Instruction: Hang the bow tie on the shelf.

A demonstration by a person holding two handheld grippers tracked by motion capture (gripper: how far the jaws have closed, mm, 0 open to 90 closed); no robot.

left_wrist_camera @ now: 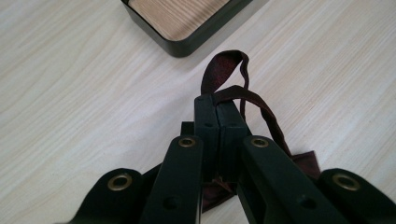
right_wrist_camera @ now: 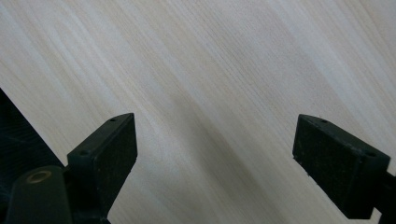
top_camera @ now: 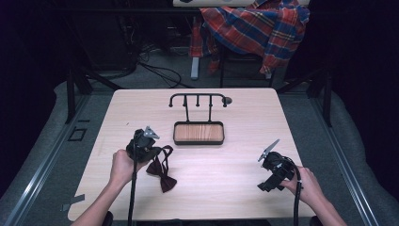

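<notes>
Left gripper [left_wrist_camera: 218,105] clamped on the bow tie's strap [left_wrist_camera: 233,88]; high view shows the dark red bow tie [top_camera: 162,173] on the table [top_camera: 235,117] near the stand's wooden tray [top_camera: 198,133]. Right gripper [right_wrist_camera: 215,149] jaws wide apart, holding nothing.

High view: fixed above the near edge of the pale wooden table [top_camera: 244,117], facing forward and down, far enough to take in all four edges plus grey floor and a red plaid cloth [top_camera: 256,28] beyond the far edge. Left gripper view: riding low along its own black jaws, close to the tabletop, facing toward the black-rimmed wooden tray [left_wrist_camera: 187,21] at mid-table; shares with the high view that tray and the dark red bow tie [left_wrist_camera: 233,88]. Right gripper view: very close, angled down at bare wood near the right edge, shared with the high view.
</notes>
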